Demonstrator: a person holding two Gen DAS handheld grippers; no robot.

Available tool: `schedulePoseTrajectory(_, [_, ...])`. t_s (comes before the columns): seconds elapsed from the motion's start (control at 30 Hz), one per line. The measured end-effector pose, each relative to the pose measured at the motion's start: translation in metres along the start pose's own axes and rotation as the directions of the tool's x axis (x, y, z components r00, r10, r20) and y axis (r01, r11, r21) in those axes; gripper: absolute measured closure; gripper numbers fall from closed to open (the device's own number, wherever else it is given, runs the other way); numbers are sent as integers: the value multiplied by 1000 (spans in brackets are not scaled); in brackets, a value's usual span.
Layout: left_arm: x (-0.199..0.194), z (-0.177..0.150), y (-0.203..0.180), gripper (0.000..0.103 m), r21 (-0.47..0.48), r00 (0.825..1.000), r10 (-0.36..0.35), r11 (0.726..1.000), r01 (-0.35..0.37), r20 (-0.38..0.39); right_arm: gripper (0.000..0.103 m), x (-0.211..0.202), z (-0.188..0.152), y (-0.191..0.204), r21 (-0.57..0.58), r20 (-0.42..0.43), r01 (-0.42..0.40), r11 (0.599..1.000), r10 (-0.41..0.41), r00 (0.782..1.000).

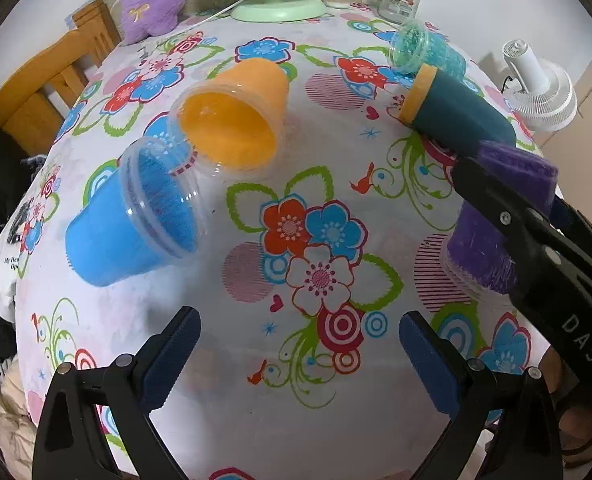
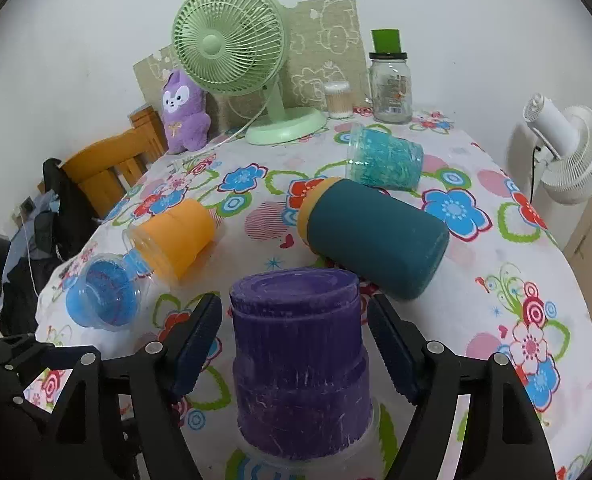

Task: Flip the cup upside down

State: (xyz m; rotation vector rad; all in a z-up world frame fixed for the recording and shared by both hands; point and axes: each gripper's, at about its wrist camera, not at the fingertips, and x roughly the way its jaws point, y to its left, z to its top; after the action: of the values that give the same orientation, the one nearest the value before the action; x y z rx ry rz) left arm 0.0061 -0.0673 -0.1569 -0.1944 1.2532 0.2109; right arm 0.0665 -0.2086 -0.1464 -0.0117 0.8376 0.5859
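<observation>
Purple cup point(image 2: 299, 364) is seen at the bottom centre of the right wrist frame, standing upside down on the flowered surface point(image 2: 495, 312), its clear rim against the cloth and its closed base on top. The right gripper point(image 2: 296, 344) is spread wide around it, one blue pad point(image 2: 196, 344) at each side of the cup, with a gap visible between pads and cup wall, so no hold is seen. In the left wrist frame the same cup point(image 1: 479, 248) is found at the right edge, partly covered by the black arm of the right gripper. The left gripper point(image 1: 299, 356) is held wide open at the bottom of that frame, above bare cloth, with nothing between its fingers.

Farther up, a blue cup point(image 2: 100, 292) and an orange cup point(image 2: 176, 236) are seen lying on their sides at the left, just beside each other. A dark teal cup point(image 2: 375, 236) with an orange rim lies on its side right of centre, and a turquoise cup point(image 2: 383, 160) lies beyond it.

Along the top of the frame a green fan point(image 2: 232, 52), a purple plush toy point(image 2: 184, 116) and a glass jar point(image 2: 389, 88) are placed by the wall.
</observation>
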Motion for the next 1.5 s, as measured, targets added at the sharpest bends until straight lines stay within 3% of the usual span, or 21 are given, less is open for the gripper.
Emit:
schedulePoseTrajectory(0.37, [-4, -4, 1, 2, -17, 999, -27, 999, 26, -30, 25, -8, -2, 5, -13, -62, 12, 1000, -13, 998])
schedulePoseTrajectory(0.63, [-37, 6, 1, 2, -17, 999, -29, 999, 29, -26, 24, -39, 24, 11, 14, -87, 16, 1000, -15, 996])
schedulePoseTrajectory(1.13, [-134, 37, 11, 2, -46, 995, -28, 998, 32, 95, 12, -117, 89, 17, 30, -125, 66, 997, -62, 990])
schedulePoseTrajectory(1.5, [-179, 43, 13, 0, -73, 978, -9, 997, 25, 207, 11, -152, 106, 17, 23, -114, 131, 991, -127, 985])
